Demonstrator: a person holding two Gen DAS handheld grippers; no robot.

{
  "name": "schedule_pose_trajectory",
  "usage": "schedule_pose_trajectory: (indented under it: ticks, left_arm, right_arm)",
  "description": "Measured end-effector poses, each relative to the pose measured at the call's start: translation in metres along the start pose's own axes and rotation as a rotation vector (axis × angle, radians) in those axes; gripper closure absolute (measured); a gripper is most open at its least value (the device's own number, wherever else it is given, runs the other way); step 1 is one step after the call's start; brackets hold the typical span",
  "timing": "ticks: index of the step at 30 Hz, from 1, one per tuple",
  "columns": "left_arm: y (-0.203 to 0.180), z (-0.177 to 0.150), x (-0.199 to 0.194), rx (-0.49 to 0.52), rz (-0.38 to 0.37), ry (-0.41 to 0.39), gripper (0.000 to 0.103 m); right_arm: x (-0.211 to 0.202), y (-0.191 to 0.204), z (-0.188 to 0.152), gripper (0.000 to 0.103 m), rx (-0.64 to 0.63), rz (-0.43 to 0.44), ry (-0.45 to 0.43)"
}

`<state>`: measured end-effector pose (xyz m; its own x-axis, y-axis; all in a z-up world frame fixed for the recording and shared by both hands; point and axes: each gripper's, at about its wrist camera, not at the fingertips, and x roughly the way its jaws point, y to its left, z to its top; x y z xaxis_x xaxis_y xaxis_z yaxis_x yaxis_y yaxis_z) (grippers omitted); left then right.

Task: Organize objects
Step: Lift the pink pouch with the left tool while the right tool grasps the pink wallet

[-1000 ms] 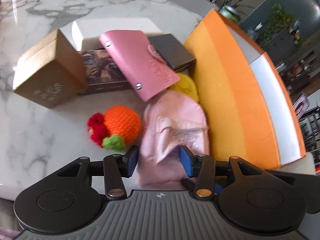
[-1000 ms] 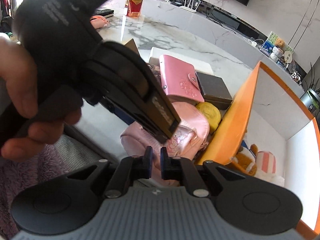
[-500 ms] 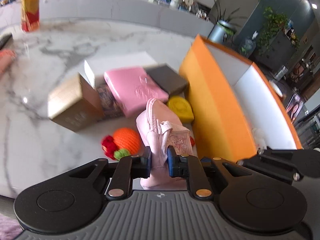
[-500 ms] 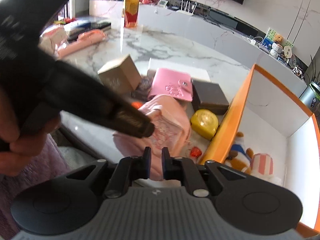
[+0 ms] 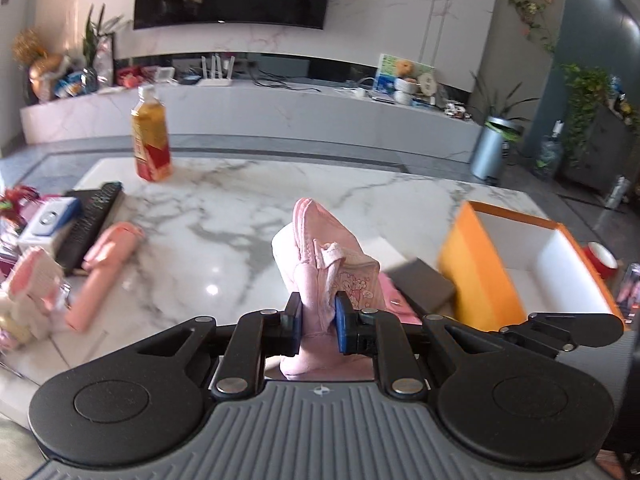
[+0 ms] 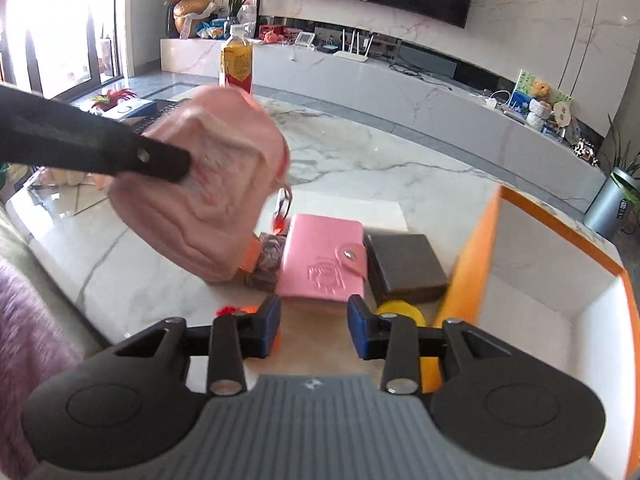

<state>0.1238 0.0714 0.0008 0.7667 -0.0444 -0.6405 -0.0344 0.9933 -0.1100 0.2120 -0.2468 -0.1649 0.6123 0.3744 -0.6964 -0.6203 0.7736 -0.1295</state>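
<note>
My left gripper (image 5: pixel 318 322) is shut on a small pink pouch (image 5: pixel 326 264) and holds it up above the marble table (image 5: pixel 224 240). In the right wrist view the pouch (image 6: pixel 208 184) hangs high at the left, clamped by the left gripper's dark fingers (image 6: pixel 160 160). My right gripper (image 6: pixel 314 332) is open and empty, low over the table edge. Ahead of it lie a pink card wallet (image 6: pixel 324 264), a dark grey box (image 6: pixel 406 264), a yellow round thing (image 6: pixel 400 314) and a patterned box (image 6: pixel 268 260). The orange box (image 6: pixel 560 280) with white inside stands at the right.
A drink bottle (image 5: pixel 151 140) stands at the far side of the table. At the left lie a remote (image 5: pixel 90 224), a pink tube-shaped thing (image 5: pixel 102 272) and other small items. A white flat box (image 6: pixel 352 206) lies behind the wallet.
My left gripper has lifted the pink pouch well up off the table and tilted its view upward. My right gripper has opened from shut.
</note>
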Motion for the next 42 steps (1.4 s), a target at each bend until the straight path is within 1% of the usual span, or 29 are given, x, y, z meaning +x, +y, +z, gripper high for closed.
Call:
schedule_pose_trajectory:
  ticks: [2, 4, 7, 9, 11, 13, 18, 20, 21, 24, 25, 26, 28, 30, 32, 36, 39, 42]
  left_arm:
    - [0.002, 0.0, 0.006, 0.004, 0.018, 0.001, 0.083]
    - [0.006, -0.001, 0.01, 0.003, 0.025, 0.009, 0.083]
    - [0.012, -0.003, 0.014, -0.004, 0.043, 0.017, 0.082]
    - [0.017, -0.004, 0.017, -0.007, 0.053, 0.013, 0.081]
    - [0.023, -0.004, 0.019, -0.03, 0.049, 0.02, 0.08]
    - [0.028, -0.004, 0.021, -0.047, 0.045, 0.02, 0.08]
    - [0.031, -0.004, 0.021, -0.058, 0.04, 0.014, 0.08]
    - [0.032, -0.003, 0.022, -0.063, 0.037, 0.012, 0.079]
    - [0.032, -0.003, 0.021, -0.064, 0.037, 0.011, 0.08]
    - [0.031, -0.003, 0.021, -0.065, 0.036, 0.009, 0.08]
    - [0.031, -0.003, 0.02, -0.065, 0.036, 0.008, 0.08]
    - [0.03, -0.003, 0.019, -0.064, 0.036, 0.007, 0.08]
    - [0.029, -0.003, 0.016, -0.06, 0.04, 0.001, 0.08]
    - [0.027, -0.003, 0.013, -0.055, 0.049, -0.005, 0.08]
    - [0.025, -0.002, 0.009, -0.051, 0.051, -0.014, 0.081]
    - [0.019, 0.0, 0.0, -0.043, 0.046, -0.034, 0.081]
    - [0.013, 0.001, -0.01, -0.031, 0.041, -0.044, 0.081]
    - [0.006, -0.001, -0.019, -0.016, 0.024, -0.04, 0.081]
  right_arm:
    - [0.013, 0.006, 0.006, 0.06, -0.015, -0.002, 0.014]
    - [0.026, 0.013, 0.012, 0.049, -0.044, 0.003, 0.03]
    - [0.044, 0.027, 0.017, 0.041, -0.122, -0.008, 0.053]
    - [0.057, 0.037, 0.018, 0.039, -0.185, -0.03, 0.078]
    - [0.067, 0.044, 0.018, 0.038, -0.234, -0.051, 0.093]
    - [0.076, 0.047, 0.018, 0.037, -0.254, -0.069, 0.114]
    - [0.092, 0.056, 0.01, 0.036, -0.348, -0.144, 0.137]
    - [0.094, 0.059, 0.006, 0.044, -0.385, -0.187, 0.129]
    - [0.093, 0.06, 0.004, 0.049, -0.398, -0.2, 0.128]
    - [0.087, 0.059, 0.003, 0.055, -0.395, -0.206, 0.124]
    - [0.083, 0.058, 0.003, 0.064, -0.391, -0.207, 0.118]
    - [0.079, 0.057, 0.003, 0.066, -0.389, -0.225, 0.104]
    - [0.07, 0.053, 0.005, 0.076, -0.368, -0.234, 0.084]
    - [0.06, 0.046, 0.008, 0.081, -0.324, -0.231, 0.069]
    - [0.049, 0.037, 0.011, 0.084, -0.278, -0.228, 0.042]
    - [0.024, 0.023, 0.016, 0.086, -0.168, -0.199, 0.002]
    - [0.002, 0.005, 0.017, 0.086, -0.016, -0.111, 0.021]
    - [-0.018, -0.008, 0.01, 0.086, 0.114, -0.023, 0.043]
